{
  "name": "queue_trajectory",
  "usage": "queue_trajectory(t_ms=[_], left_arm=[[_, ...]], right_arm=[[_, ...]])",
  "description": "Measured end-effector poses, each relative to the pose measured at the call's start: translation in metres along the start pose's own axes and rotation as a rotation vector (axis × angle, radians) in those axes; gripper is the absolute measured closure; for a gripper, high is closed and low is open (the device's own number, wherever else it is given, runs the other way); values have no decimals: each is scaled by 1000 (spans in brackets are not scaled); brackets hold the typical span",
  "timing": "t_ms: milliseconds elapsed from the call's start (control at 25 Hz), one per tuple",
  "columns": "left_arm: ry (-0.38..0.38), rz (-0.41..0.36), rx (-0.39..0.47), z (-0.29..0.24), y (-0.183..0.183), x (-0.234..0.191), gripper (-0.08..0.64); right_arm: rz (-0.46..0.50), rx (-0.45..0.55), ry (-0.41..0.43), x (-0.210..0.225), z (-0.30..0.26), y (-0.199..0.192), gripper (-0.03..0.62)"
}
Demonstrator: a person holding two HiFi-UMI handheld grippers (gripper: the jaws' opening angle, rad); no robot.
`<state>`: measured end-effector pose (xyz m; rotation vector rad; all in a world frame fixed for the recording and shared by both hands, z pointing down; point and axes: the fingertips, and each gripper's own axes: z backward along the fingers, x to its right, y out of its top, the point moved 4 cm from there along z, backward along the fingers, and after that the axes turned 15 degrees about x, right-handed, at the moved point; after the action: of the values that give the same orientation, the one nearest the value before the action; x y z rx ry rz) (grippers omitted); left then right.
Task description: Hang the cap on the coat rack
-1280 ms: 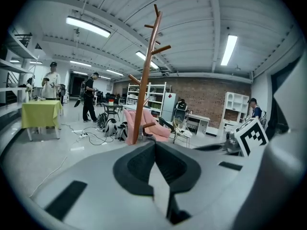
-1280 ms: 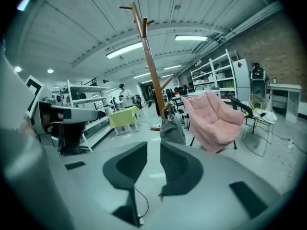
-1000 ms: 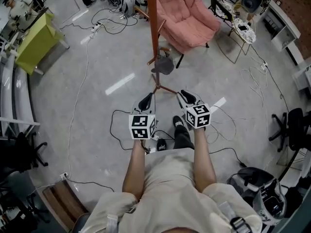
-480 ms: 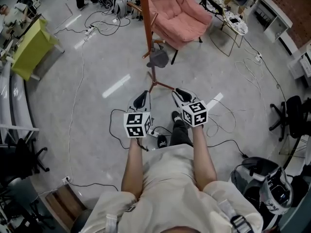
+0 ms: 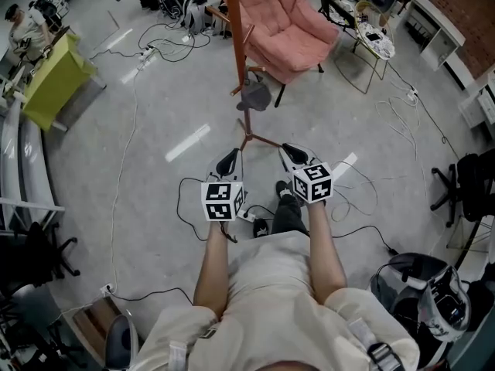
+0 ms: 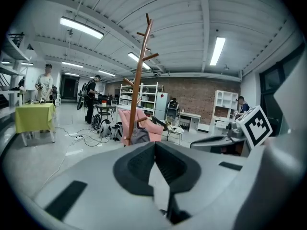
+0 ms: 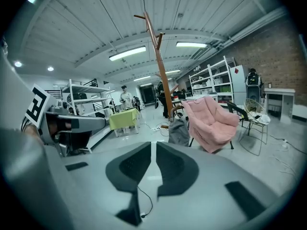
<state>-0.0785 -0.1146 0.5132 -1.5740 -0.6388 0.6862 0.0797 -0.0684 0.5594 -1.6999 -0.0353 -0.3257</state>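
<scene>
A tall wooden coat rack (image 5: 236, 45) stands on the floor in front of me. A grey cap (image 5: 255, 97) hangs on one of its low pegs. The rack (image 6: 140, 80) and cap (image 6: 140, 135) show far off in the left gripper view, and the rack (image 7: 160, 66) and cap (image 7: 179, 131) again in the right gripper view. My left gripper (image 5: 230, 161) and right gripper (image 5: 294, 155) are held side by side at waist height, well short of the rack's foot. Both are shut with nothing between their jaws.
A pink armchair (image 5: 290, 22) sits just behind the rack. Cables (image 5: 186, 199) trail over the floor near my feet. A yellow-green table (image 5: 50, 79) is at the far left, a wire side table (image 5: 371, 45) at the right, and dark office chairs (image 5: 464, 199) along the right edge.
My head view has shifted slightly, so the rack sits a little differently in the picture. Both grippers stay shut, empty and side by side.
</scene>
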Motion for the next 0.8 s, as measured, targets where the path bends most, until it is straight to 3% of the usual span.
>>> queue_trajectory(t_ms=[160,360,800], left_arm=[[0,3,5,1,1,-2,552],[8,12,25,1,8,-5,552],[26,11,4,6,5,-7,552]], right_arm=[[-7,23,32,-5,-3,3,586],[55,17,26,-7,-10,8,588],[19,21,-10,-3,-8,7,588]])
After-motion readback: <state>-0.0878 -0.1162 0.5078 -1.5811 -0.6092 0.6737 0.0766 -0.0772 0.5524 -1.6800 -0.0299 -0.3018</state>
